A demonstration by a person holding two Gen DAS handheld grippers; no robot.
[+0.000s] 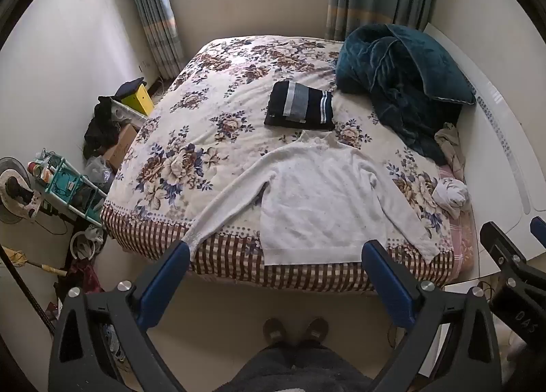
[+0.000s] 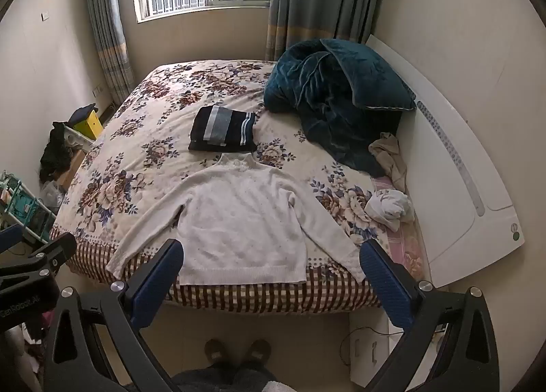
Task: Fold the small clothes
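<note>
Two black grippers with blue finger pads are held side by side above the floor at the foot of the bed, each cut off at the bottom edge of its own view, so the hands holding them are hidden; only the person's brown slippers (image 1: 295, 329) show below. The left gripper (image 1: 274, 267) points forward and down at the bed with its fingers spread wide and nothing between them; the right gripper (image 2: 271, 264) is posed the same way, fingers released and empty. The white long-sleeved knit sweater (image 1: 314, 197) lies flat on the floral bedspread with a checked border (image 1: 204, 112), neck toward the window, hem at the near edge, both sleeves angled outward. It sits beyond the fingertips, untouched, its hem framed between each pair of pads. Behind its collar rests a folded dark navy sweater with grey and white stripes (image 1: 300, 105). A crumpled teal plush blanket (image 1: 399, 78) and a small bunched white cloth (image 1: 450, 196) lie to the right.
</note>
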